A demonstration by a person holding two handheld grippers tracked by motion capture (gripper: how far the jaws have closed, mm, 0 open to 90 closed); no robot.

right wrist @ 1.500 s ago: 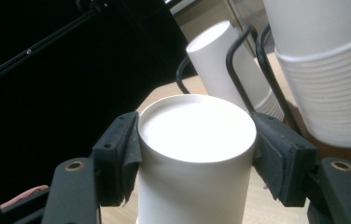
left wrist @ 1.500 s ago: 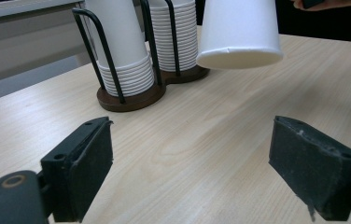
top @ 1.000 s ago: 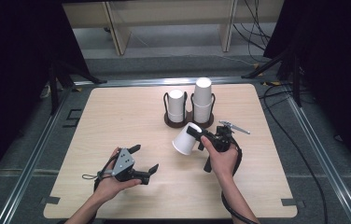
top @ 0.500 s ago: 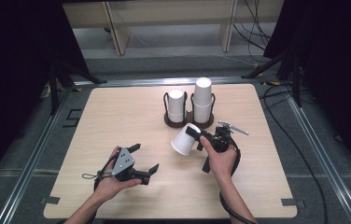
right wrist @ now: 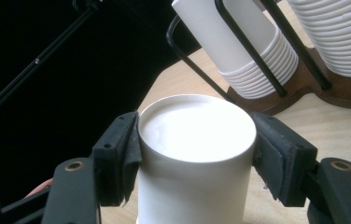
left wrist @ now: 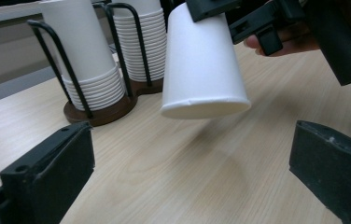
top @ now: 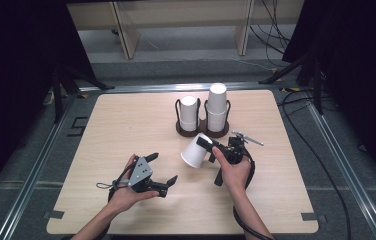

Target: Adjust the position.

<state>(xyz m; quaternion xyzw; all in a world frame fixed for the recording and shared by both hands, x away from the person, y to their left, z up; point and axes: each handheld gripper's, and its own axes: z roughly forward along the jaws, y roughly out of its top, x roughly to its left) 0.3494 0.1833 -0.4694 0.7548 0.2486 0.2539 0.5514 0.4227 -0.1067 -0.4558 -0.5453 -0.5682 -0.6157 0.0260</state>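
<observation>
My right gripper is shut on a white paper cup, pads pressed on either side near its closed bottom. The cup hangs tilted above the table, mouth down and toward the left, just in front of a dark wire cup holder. The holder carries two stacks of upturned white cups, a shorter one and a taller one. My left gripper lies low at the front left of the table, open, with nothing between its jaws, pointing toward the held cup.
The light wooden table has rounded corners and a metal frame around it. Dark curtains, tripod legs and floor cables stand beyond the edges. Bare wood lies left of the holder and along the front right.
</observation>
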